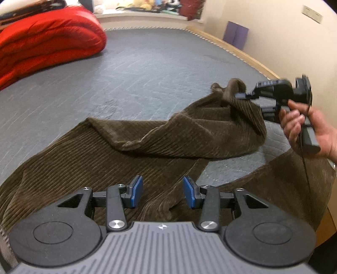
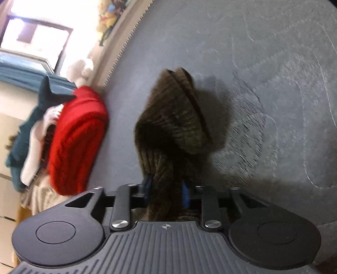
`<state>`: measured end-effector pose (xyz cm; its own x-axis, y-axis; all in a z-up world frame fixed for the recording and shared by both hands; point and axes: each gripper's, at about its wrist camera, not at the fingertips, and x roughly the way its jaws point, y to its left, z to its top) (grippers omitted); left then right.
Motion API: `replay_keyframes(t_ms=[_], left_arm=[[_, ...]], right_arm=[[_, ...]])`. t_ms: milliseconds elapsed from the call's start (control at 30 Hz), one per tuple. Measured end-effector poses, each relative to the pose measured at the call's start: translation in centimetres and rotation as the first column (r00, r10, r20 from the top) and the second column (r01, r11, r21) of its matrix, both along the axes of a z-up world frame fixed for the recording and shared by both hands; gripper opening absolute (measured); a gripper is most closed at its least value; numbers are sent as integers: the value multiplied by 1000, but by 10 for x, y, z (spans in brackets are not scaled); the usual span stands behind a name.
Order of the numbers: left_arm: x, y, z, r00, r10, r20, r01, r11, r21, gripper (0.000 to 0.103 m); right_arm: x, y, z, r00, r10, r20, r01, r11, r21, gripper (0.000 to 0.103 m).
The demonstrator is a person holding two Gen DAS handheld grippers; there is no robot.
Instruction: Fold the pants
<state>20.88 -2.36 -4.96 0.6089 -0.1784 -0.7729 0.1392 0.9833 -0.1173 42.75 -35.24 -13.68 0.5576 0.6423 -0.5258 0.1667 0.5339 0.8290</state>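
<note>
Brown corduroy pants (image 1: pixel 130 151) lie crumpled across the grey bed cover (image 1: pixel 147 69). My left gripper (image 1: pixel 163 190) hovers just above the near part of the cloth, its blue pads (image 1: pixel 137 188) apart with nothing between them. At the right, a hand (image 1: pixel 311 128) holds my right gripper (image 1: pixel 249 101), which has a bunch of the pants lifted off the bed. In the right wrist view the right gripper (image 2: pixel 167 189) is shut on that thick fold of the pants (image 2: pixel 174 118), which stands up in front of the camera; the pads are mostly hidden by fabric.
A folded red quilt (image 1: pixel 48 42) (image 2: pixel 78 137) lies at the far left of the bed. Stuffed toys (image 1: pixel 145 4) line the ledge behind it. The wall and the bed's wooden edge (image 1: pixel 248 52) run along the right. A teal cloth (image 2: pixel 31 118) hangs beyond the quilt.
</note>
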Motion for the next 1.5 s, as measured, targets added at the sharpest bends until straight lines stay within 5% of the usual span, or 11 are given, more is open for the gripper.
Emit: replay_keyframes(t_ms=[167, 233, 367, 467, 567, 633, 767, 833, 967, 1267, 1500], left_arm=[[17, -21, -25, 997, -73, 3, 73, 997, -17, 58], [22, -31, -34, 994, -105, 9, 105, 994, 10, 60], [34, -42, -57, 990, -133, -40, 136, 988, 80, 60], [40, -43, -73, 985, -151, -79, 160, 979, 127, 60], [44, -40, -80, 983, -159, -90, 169, 979, 117, 60], [45, -38, -80, 981, -169, -94, 179, 977, 114, 59], [48, -41, -78, 967, -229, -107, 243, 960, 138, 22], [43, -45, -73, 954, -273, -119, 290, 943, 164, 8], [37, -34, -50, 937, -324, -129, 342, 926, 161, 8], [17, -11, -33, 890, -393, -233, 439, 877, 194, 7], [15, -6, -40, 902, -365, -233, 410, 892, 189, 8]], right_arm=[[8, -14, 33, 983, -151, 107, 139, 985, 106, 14], [3, -33, 66, 923, -316, 221, 289, 946, 147, 12], [-16, -57, 124, 779, -473, 411, 556, 824, -106, 12], [-16, -60, 108, 778, -504, 376, 623, 694, -359, 14], [-2, -75, 58, 844, -518, 139, 529, 761, -376, 20], [0, -85, 32, 846, -531, 41, 511, 787, -345, 21], [-4, -105, 16, 805, -594, -7, 562, 766, -311, 43], [-2, -111, 12, 793, -609, -19, 580, 764, -282, 43], [-6, -121, 6, 776, -630, -17, 606, 752, -259, 46], [-15, -131, -31, 785, -604, -139, 611, 791, 13, 49], [-17, -132, -39, 782, -607, -142, 618, 785, 43, 48]])
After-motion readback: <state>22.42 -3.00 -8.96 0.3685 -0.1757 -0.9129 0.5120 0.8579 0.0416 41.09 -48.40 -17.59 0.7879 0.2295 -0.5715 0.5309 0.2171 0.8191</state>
